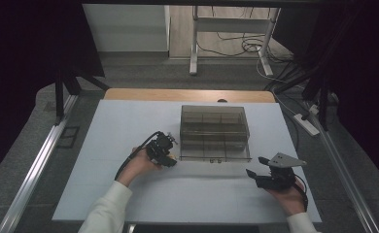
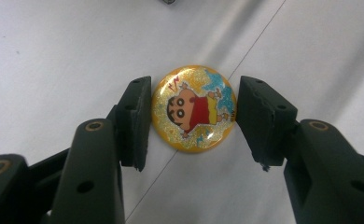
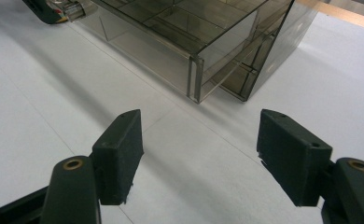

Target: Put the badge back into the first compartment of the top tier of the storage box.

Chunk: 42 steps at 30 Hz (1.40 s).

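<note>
A round yellow glitter badge (image 2: pixel 194 109) with a cartoon child in a red shirt lies flat on the white table (image 2: pixel 54 56). My left gripper (image 2: pixel 194 119) is low over it, open, one jaw on each side of the badge with almost no gap. In the high view that gripper (image 1: pixel 170 158) sits at the front left corner of a smoky clear compartment box (image 1: pixel 215 154). My right gripper (image 1: pixel 254 165) hovers near the box's front right corner, open and holding nothing. From the right gripper view (image 3: pixel 199 144) the box (image 3: pixel 143 51) lies ahead, its divided compartments looking bare.
The white table top (image 1: pixel 129 126) has a wooden strip (image 1: pixel 187 94) along its far edge. Metal rails run down both sides of the table. Beyond it stands a desk frame (image 1: pixel 195 48) with loose cables on the floor. The left gripper (image 3: pixel 54 9) shows at the top left of the right gripper view.
</note>
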Available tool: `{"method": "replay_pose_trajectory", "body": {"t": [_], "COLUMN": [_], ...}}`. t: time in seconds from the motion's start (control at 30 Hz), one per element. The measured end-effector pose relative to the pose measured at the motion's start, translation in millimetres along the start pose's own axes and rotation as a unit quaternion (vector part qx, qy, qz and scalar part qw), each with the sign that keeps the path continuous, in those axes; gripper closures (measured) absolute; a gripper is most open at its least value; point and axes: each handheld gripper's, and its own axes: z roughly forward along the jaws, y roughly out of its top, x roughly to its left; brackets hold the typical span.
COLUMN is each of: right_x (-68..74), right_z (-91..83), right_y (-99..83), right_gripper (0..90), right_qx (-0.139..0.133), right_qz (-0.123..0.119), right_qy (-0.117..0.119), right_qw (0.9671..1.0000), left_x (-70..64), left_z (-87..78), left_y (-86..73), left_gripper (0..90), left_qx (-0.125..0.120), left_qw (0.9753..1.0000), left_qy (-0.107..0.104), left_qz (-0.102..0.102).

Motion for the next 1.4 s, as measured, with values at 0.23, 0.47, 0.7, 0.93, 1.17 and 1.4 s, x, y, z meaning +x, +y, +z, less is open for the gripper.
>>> {"method": "replay_pose_trajectory", "body": {"t": [0.23,0.47,0.7,0.93,1.17,1.4], "right_x": [0.1,0.2,0.4,0.2,0.1,0.1], "right_z": [0.5,0.9,1.2,0.9,1.2,1.2], "right_y": [-0.2,-0.4,-0.5,-0.4,-0.6,-0.5], "right_gripper": [30.8,30.7,30.7,30.7,30.6,30.4], "right_qx": [0.001,0.001,0.002,0.001,0.002,0.003], "right_qz": [0.0,0.0,-0.001,0.0,0.0,0.0], "right_qy": [0.001,0.002,0.002,0.001,0.002,0.001], "right_qw": [1.0,1.0,1.0,1.0,1.0,1.0], "left_x": [1.8,3.7,6.3,8.5,10.7,11.3], "left_z": [-1.4,-3.4,-6.2,-12.2,-18.3,-27.5], "left_y": [-1.8,-3.0,-4.8,-6.9,-9.3,-11.0], "left_gripper": [46.9,46.9,46.9,46.9,46.9,46.9], "left_qx": [-0.006,-0.006,-0.013,-0.025,-0.035,-0.051], "left_qw": [1.0,0.9999,0.9998,0.9995,0.9992,0.9984], "left_qy": [-0.001,-0.003,-0.005,-0.006,-0.009,-0.009], "left_qz": [-0.007,-0.009,-0.012,-0.015,-0.02,-0.023]}}
